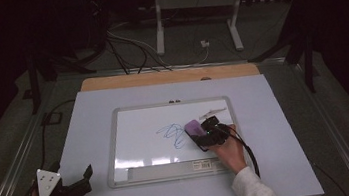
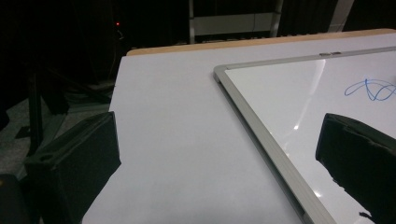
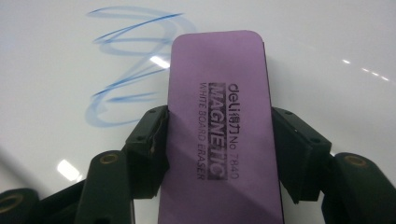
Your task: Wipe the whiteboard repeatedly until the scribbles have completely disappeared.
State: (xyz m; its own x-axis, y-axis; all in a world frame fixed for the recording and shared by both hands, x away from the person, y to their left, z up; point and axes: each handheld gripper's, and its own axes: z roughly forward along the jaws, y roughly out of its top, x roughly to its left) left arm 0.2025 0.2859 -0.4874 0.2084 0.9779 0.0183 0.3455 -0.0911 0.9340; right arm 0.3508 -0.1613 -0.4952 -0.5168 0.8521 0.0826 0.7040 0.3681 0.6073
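- So we've got the right gripper [image 1: 206, 135] clamped on the purple eraser [image 3: 219, 126]; both pads press its long sides, and the printed label faces up at us in the right gripper view
- The eraser sits over the whiteboard [image 1: 136, 133], right of centre, just at the right edge of the blue scribble [image 1: 172, 134]; we can't tell if it's actually touching the board
- Up close the scribble [image 3: 126, 70] looks a bit smeared and pale along some strokes
- Left gripper [image 1: 79, 182] rests on the white surface [image 1: 89, 118] at the near left corner, well apart from the eraser; its jaws stand apart with nothing between them
- The board's metal frame [image 2: 261, 126] runs just right of that gripper
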